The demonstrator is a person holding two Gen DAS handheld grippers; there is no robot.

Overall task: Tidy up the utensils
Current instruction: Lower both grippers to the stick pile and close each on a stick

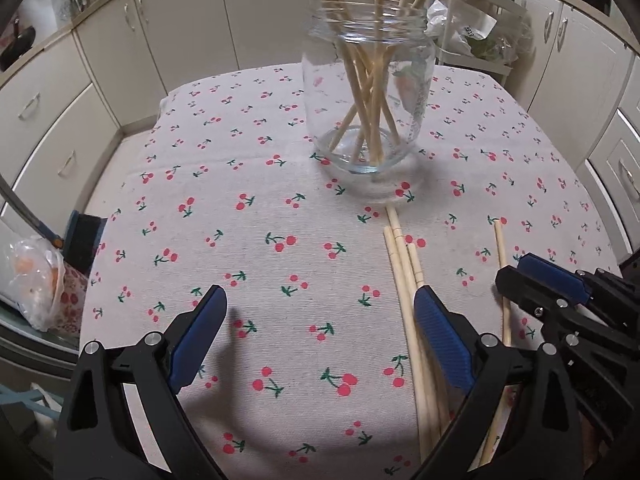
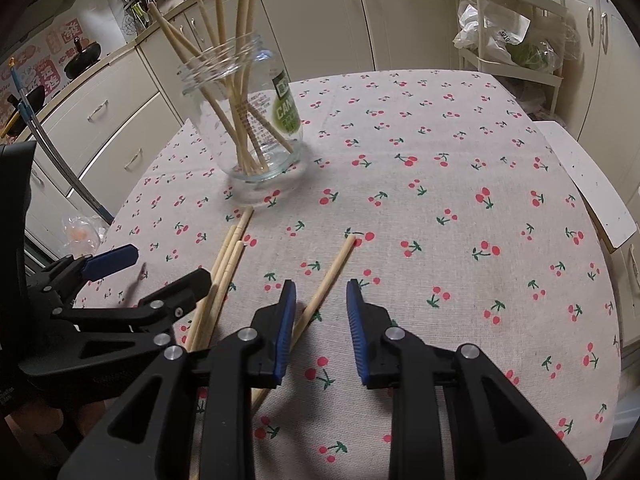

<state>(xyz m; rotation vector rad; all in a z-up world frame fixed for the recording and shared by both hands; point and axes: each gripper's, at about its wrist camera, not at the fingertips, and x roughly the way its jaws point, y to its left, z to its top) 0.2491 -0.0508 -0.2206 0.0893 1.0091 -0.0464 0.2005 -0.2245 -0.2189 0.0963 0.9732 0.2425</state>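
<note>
**Four chopsticks left on the cloth, both grippers poised empty**

Nearest the cameras, the right gripper hovers over the cherry-print tablecloth with its jaws narrowly parted. The single chopstick lies by the left pad and runs under it, but nothing is pinched; the gap between the pads shows bare cloth. The left gripper stands wide open and empty, its right finger over the bundle of three chopsticks, which lie side by side, touching, pointing toward the jar.

Count on the cloth: three in the bundle and one apart to its right, four loose in all. Beyond them stands one glass jar, upright, with a green label. It holds a spray of chopsticks leaning against its rim; I make it about eight, though they cross too much for a sure count.

The step in hand looks like picking the lone chopstick for the jar. The next move, as I judge it, calls for shifting the right gripper slightly left to straddle the stick, lowering until the pads flank it, then closing firmly; a thin round stick flat on cloth may roll or slip from the pads.
</note>
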